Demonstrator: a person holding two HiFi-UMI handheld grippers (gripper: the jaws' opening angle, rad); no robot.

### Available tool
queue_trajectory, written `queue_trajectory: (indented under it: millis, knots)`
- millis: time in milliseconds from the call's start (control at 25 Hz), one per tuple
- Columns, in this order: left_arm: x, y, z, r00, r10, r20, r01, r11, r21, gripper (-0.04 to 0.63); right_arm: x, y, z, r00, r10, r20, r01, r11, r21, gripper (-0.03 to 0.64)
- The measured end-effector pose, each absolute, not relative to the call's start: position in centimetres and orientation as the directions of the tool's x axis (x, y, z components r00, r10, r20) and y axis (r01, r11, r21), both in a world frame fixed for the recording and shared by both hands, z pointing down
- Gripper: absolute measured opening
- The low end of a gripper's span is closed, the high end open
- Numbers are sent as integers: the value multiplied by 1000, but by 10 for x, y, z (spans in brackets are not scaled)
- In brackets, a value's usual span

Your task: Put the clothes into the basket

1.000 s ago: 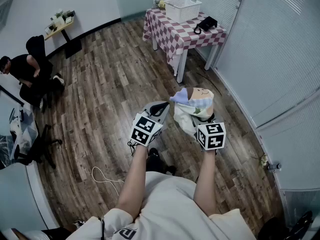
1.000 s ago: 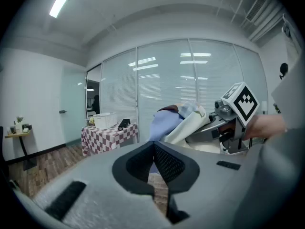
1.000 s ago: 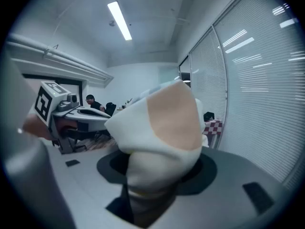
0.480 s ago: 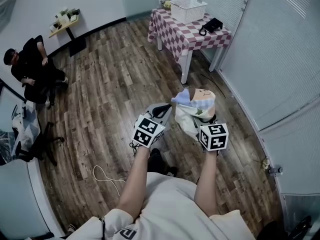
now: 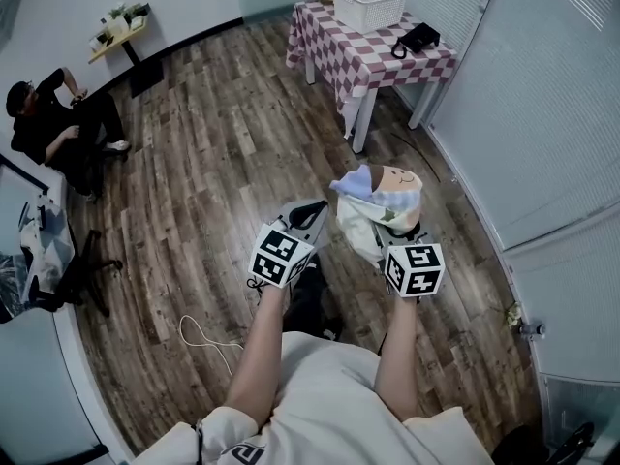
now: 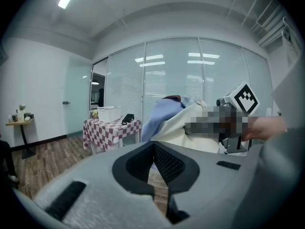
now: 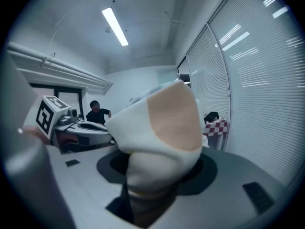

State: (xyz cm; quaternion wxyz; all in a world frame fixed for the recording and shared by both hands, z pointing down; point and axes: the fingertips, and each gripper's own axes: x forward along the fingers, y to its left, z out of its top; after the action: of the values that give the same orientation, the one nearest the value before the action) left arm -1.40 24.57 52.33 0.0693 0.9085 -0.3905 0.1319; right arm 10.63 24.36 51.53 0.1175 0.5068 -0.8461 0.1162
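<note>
**You:** What should I watch for from here?

**Spotter:** Mostly the carry. Your right gripper (image 7: pixel 155 175) is clamped on the garment (image 5: pixel 378 201), a cream and blue bundle with a face printed on it. Only a fold sits between the pads, and the bulk balloons out above and ahead of the jaws. If you swing or jolt that arm, I'd expect the cloth to creep out of the pinch and drop onto the wooden floor (image 5: pixel 203 163).

**You:** And at the basket?

**Spotter:** The basket (image 5: pixel 369 2) stands on the checked table (image 5: pixel 387 66), well apart from you, over by the blinds. The bundle fills much of your right gripper view, so you could misjudge the rim. A hanging tail might then drape over the edge instead of going inside. There's also a white cable (image 5: pixel 203 342) on the floor near your feet, so mind your step as you set off.

**You:** How am I standing now?

**Spotter:** Both of your forearms reach out in front, elbows bent, with the grippers side by side and aimed roughly towards the table. Your left gripper (image 5: pixel 312 209) has its jaws together with nothing between them. It sits just beside the garment, and whether it touches the cloth I can't tell
</note>
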Motion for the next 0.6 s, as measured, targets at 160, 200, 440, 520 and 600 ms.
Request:
queue_trajectory:
  millis: [160,200,440,520,600]
  knots:
    - [-15,202,527,664,-690,289,-731,-680,56,14,106,207,518,-453,-828,330,-887,456,-74,238]
    - [-14,189,527,662,-690,292,-733,-678,60,14,107,196,516,-450,-830,329,-889,451,-77,238]
    - [-8,97,522,678,-665,313,-716,-694,73,14,118,110,522,-399,-831,388,-902,431,-4,238]
    - [-11,71,507,683,-663,307,-711,-699,74,14,116,85,512,-397,-835,381,-904,427,-6,238]
    - [-15,45,487,690,-670,274,-707,-704,60,14,113,60,495,-405,-849,340,-908,418,-38,238]
